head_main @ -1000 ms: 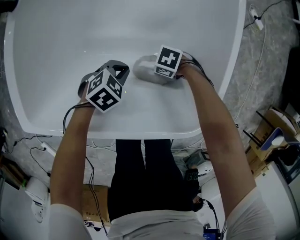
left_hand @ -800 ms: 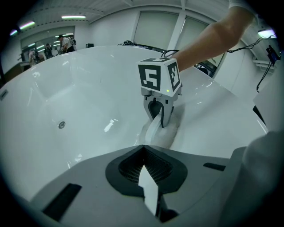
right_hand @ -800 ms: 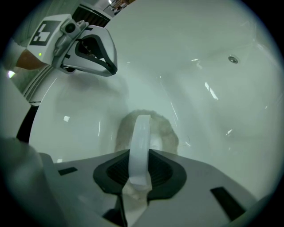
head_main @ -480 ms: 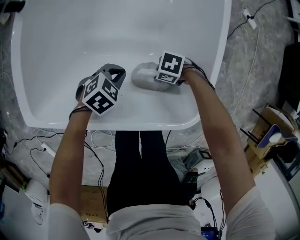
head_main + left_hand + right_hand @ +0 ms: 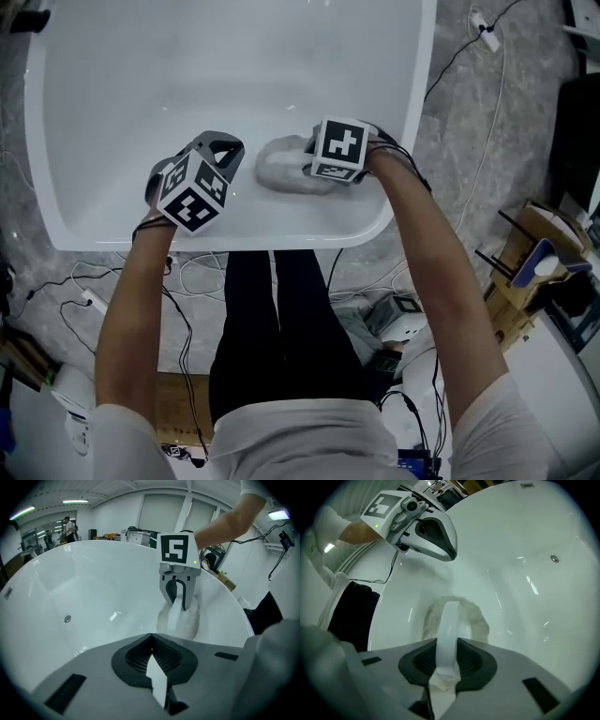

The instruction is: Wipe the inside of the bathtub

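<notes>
Right gripper (image 5: pixel 446 660): jaws clamped on the cleaning pad (image 5: pixel 277 167), which is pressed against the bathtub (image 5: pixel 36 141) wall by the near rim. Left gripper (image 5: pixel 154 670): closed, empty. No wiped area is distinguishable; most probably remains.

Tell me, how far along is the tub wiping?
Done: I cannot tell; the tub looks evenly white, with no streaks. In hand: the right gripper clamps a pad against the near inner wall, while the left gripper hangs shut and empty. Left: probably the rest of the inside.
</notes>
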